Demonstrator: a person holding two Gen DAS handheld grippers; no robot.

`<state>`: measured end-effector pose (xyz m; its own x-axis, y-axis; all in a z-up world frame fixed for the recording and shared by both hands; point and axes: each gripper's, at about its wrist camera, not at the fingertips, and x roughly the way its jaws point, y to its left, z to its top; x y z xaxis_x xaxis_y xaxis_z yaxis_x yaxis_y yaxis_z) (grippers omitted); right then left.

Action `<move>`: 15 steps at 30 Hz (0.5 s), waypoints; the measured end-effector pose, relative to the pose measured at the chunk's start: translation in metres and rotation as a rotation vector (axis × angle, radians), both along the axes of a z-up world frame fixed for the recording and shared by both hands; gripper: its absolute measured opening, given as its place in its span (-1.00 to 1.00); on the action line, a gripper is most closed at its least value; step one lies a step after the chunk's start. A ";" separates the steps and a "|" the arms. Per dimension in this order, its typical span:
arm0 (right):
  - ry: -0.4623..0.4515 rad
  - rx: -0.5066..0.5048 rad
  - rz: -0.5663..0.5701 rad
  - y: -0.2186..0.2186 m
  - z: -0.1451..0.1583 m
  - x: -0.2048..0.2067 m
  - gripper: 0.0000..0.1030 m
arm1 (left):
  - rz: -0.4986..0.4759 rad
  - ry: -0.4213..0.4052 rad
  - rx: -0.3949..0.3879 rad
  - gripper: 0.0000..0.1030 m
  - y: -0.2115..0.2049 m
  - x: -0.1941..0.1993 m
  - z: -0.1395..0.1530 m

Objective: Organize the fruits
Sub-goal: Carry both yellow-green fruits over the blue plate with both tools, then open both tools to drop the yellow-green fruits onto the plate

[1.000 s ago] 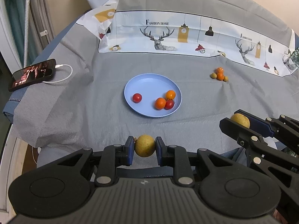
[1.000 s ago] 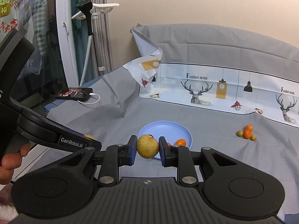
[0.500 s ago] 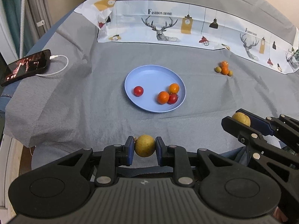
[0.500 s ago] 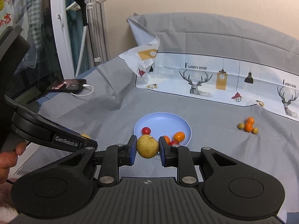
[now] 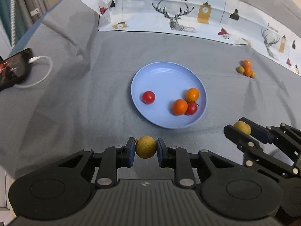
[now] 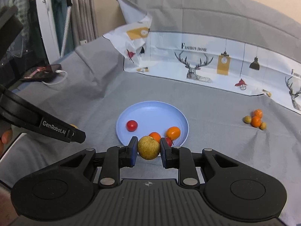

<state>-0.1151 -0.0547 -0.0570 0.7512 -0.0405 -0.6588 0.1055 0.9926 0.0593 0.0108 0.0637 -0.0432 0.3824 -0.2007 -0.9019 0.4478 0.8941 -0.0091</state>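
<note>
Compared with a second ago, both wrist views have closed in on the blue plate (image 5: 202, 86) — it sits much larger and more centred in each frame, so both grippers have come forward over the grey cloth (image 5: 84, 101) toward it. That reads like the carry stage of a drop-off: two more fruits about to join the ones already sorted. The left gripper (image 5: 145, 147) is clamped on a round yellow-brown fruit (image 5: 145, 146), blue pads pressed against both sides, hovering just short of the plate's near rim. The right gripper (image 6: 148, 147) is clamped the same way on a second yellow-brown fruit (image 6: 148, 147), a bit bigger-looking, and from its own camera it lines up right at the near edge of the plate. Neither fruit is over the dish yet, as far as these views tell. On the plate: a lone cherry tomato (image 5: 148, 97) on the left and a huddle of two small oranges and another tomato (image 5: 185, 103) on the right. A little pile of leftover fruit (image 6: 255, 121) waits well off to the right — so the job isn't done.
</note>
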 end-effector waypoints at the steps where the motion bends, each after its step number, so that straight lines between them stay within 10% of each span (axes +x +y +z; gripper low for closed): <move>1: 0.010 0.006 0.000 -0.003 -0.006 0.009 -0.50 | -0.003 0.007 0.002 -0.49 -0.005 0.009 -0.005; 15: 0.105 -0.024 0.023 -0.036 -0.082 0.119 -0.50 | -0.040 0.026 0.051 -0.49 -0.072 0.116 -0.077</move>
